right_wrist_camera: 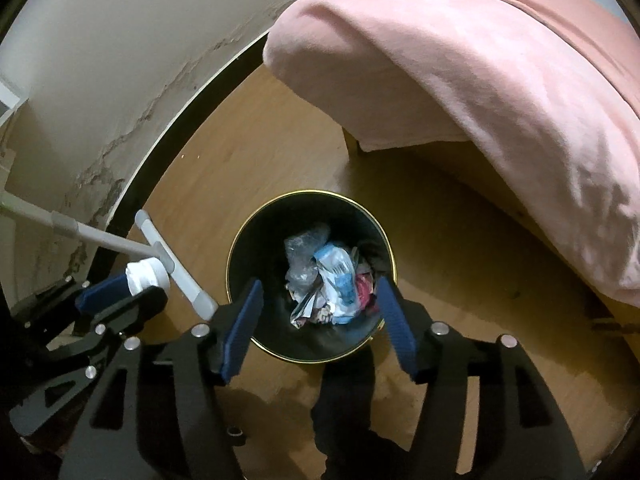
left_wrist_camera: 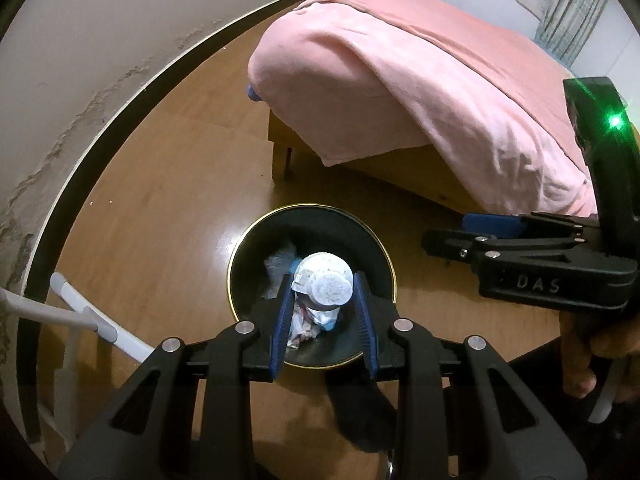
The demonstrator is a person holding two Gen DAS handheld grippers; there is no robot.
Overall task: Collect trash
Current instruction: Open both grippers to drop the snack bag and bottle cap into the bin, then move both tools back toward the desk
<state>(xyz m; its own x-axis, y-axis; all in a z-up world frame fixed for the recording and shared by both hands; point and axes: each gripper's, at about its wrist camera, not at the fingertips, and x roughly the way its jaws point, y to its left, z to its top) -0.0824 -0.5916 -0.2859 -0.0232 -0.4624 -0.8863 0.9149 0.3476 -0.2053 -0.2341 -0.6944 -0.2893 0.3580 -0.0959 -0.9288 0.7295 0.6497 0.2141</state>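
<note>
A round black trash bin with a gold rim (left_wrist_camera: 240, 240) stands on the wooden floor, and it also shows in the right wrist view (right_wrist_camera: 240, 240). It holds crumpled wrappers and plastic (right_wrist_camera: 328, 280). My left gripper (left_wrist_camera: 324, 296) is shut on a white bottle (left_wrist_camera: 326, 280), held cap-forward right above the bin's opening. The bottle also shows at the left of the right wrist view (right_wrist_camera: 146, 276). My right gripper (right_wrist_camera: 320, 320) is open and empty above the bin's near rim, and it shows at the right of the left wrist view (left_wrist_camera: 460, 236).
A bed with a pink blanket (left_wrist_camera: 400, 80) stands behind and to the right of the bin. A white tubular rack (right_wrist_camera: 168, 260) lies on the floor at the left by the wall with its dark baseboard (left_wrist_camera: 120, 120).
</note>
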